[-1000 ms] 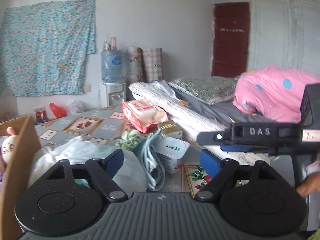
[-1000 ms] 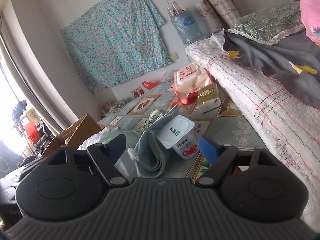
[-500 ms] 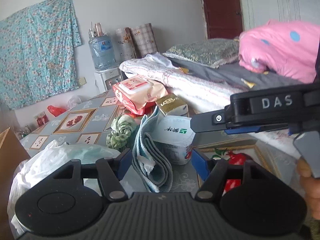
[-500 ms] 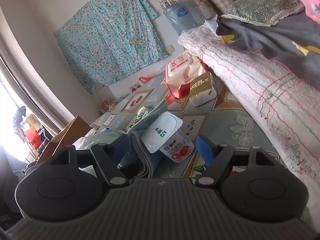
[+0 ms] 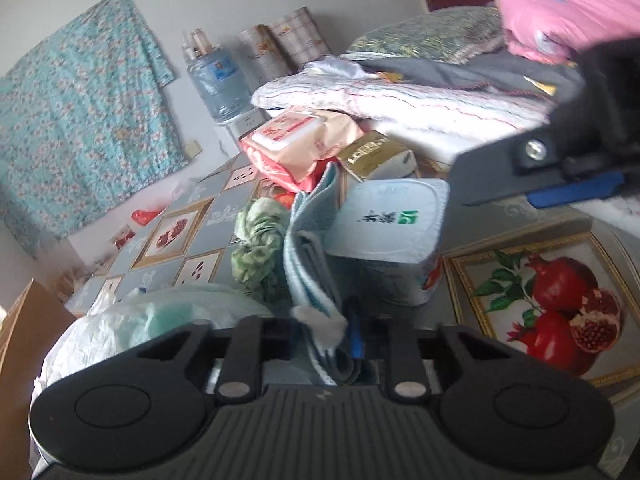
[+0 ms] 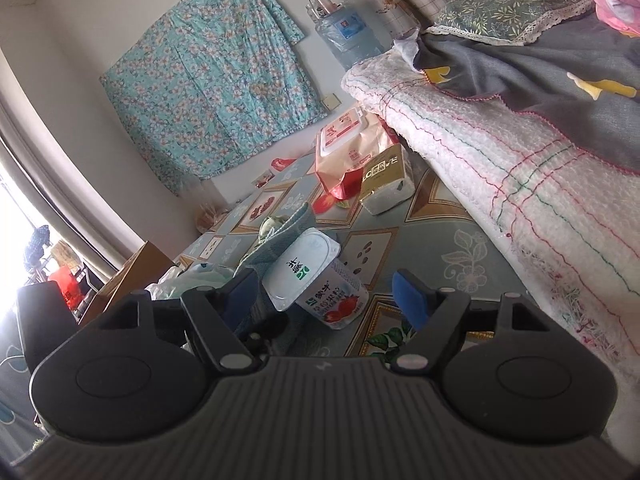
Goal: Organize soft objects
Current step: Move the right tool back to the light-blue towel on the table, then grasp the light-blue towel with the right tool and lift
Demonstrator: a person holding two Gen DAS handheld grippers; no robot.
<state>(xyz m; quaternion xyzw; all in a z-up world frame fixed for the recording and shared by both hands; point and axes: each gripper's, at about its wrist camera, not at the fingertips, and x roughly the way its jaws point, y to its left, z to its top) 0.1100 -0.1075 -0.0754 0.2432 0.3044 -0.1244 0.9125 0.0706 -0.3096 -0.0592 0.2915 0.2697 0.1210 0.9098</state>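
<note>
Left gripper (image 5: 324,332) has just clamped its jaws onto the near end of the folded blue towel (image 5: 310,248), which stands on edge against the yogurt cup (image 5: 390,236), running straight away from the fingers. Right gripper (image 6: 328,292) hangs wide open around that cup, gripping nothing.

Left wrist view: looks forward and down along its own fingers, very close over the table (image 5: 532,240), folded towel (image 5: 308,256) filling the centre foreground. Faces the far wall with the hanging floral cloth (image 5: 76,120); bed (image 5: 400,96) upper right.

Right wrist view: set just to the right of the other, a little further back, tilted down less steeply. Yogurt cup (image 6: 320,280) close ahead; bed (image 6: 520,184) runs along its right side.

Shared: towel (image 6: 276,240), yogurt cup (image 5: 384,232), wipes pack (image 5: 300,140) (image 6: 348,140), water bottle (image 5: 218,80) (image 6: 348,36), floral cloth (image 6: 208,80).
</note>
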